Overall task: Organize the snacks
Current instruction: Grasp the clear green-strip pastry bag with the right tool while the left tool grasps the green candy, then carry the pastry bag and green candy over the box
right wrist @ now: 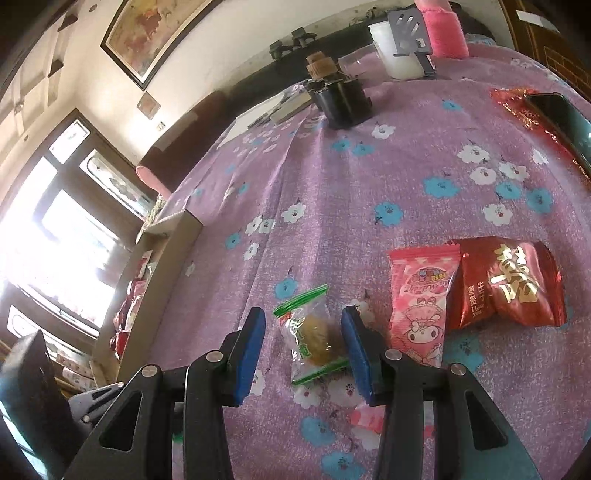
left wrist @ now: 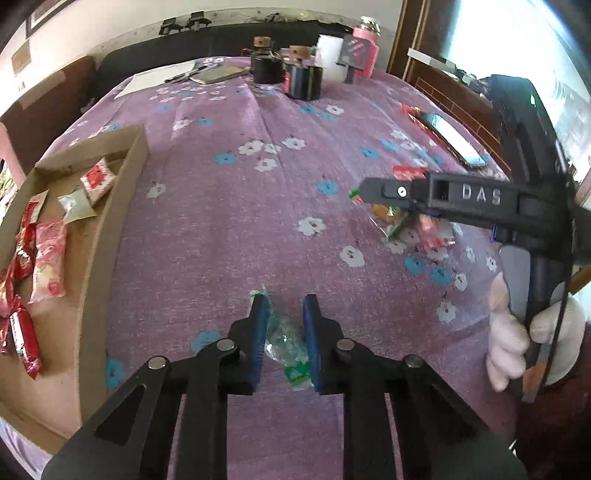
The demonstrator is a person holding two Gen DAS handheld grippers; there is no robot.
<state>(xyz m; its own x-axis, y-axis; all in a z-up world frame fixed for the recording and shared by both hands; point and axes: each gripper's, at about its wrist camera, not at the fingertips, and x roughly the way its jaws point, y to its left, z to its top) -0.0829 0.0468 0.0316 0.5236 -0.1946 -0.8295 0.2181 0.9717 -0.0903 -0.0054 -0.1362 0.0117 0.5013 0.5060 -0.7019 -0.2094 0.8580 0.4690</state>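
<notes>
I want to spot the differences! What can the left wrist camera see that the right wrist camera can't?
Only the left wrist view shows the left gripper shut on a green-wrapped candy, and a gloved hand.

Only the right wrist view shows the pink snack packet, the red packet beside it, and a framed picture.

Both show the cardboard box, the flowered purple cloth and the phone.

Tablecloth (left wrist: 236, 206): matt woven cloth, slightly rough, printed flowers. Box (left wrist: 99, 254): raw matt cardboard. Green-trimmed candy (right wrist: 314, 332): clear glossy plastic film, crinkled. Pink packet (right wrist: 421, 306): satin plastic. Red packet (right wrist: 506, 284): shiny foil, gold print. Left gripper (left wrist: 285, 332) and right gripper (right wrist: 303, 347): matt black plastic, bare metal pins, blue rubbery-looking pads. Phone (left wrist: 452, 138) near right edge: glossy glass. Hand (left wrist: 517, 332): white cloth glove.
</notes>
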